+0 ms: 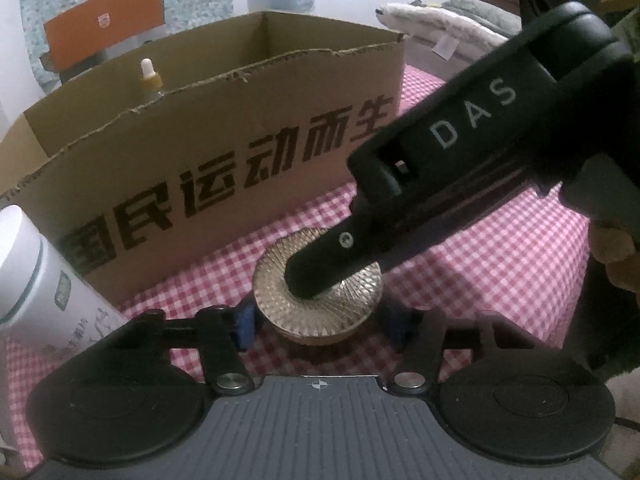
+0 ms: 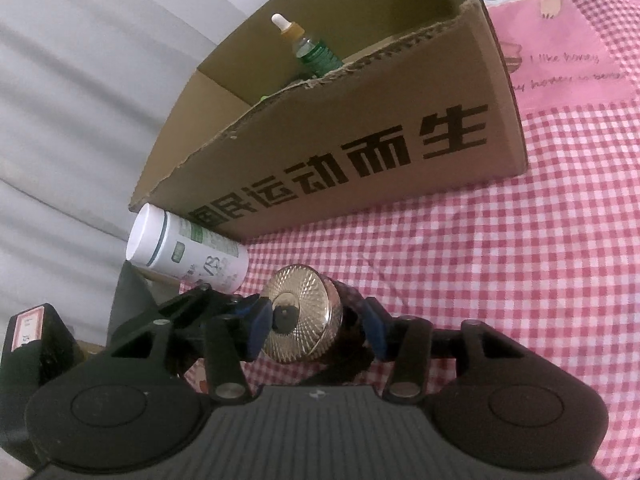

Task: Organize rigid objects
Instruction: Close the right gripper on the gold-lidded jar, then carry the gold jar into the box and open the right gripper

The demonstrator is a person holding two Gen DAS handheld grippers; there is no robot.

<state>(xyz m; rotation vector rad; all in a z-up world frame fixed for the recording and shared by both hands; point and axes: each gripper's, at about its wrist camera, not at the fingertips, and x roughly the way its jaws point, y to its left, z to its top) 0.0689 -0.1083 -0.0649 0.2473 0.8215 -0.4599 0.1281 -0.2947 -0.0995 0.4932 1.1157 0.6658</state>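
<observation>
One pink-and-white checked cloth [image 2: 500, 280] covers the whole surface. On it stands one open cardboard box [image 1: 224, 160], filling the ten-to-one o'clock part of the left wrist view; inside it one green dropper bottle [image 2: 314, 54] stands upright with a white tip. One white cylindrical canister [image 2: 188, 252] lies on its side at nine o'clock in the right wrist view, touching the box's front wall. One gold-lidded jar [image 2: 306, 314] sits near six o'clock, in front of the box. The right gripper [image 2: 316, 326] has its two blue-padded fingers spread either side of the jar; whether they press it, I cannot tell. The left gripper [image 1: 320, 328] stands spread wide around the same jar [image 1: 318, 304], not touching it.
</observation>
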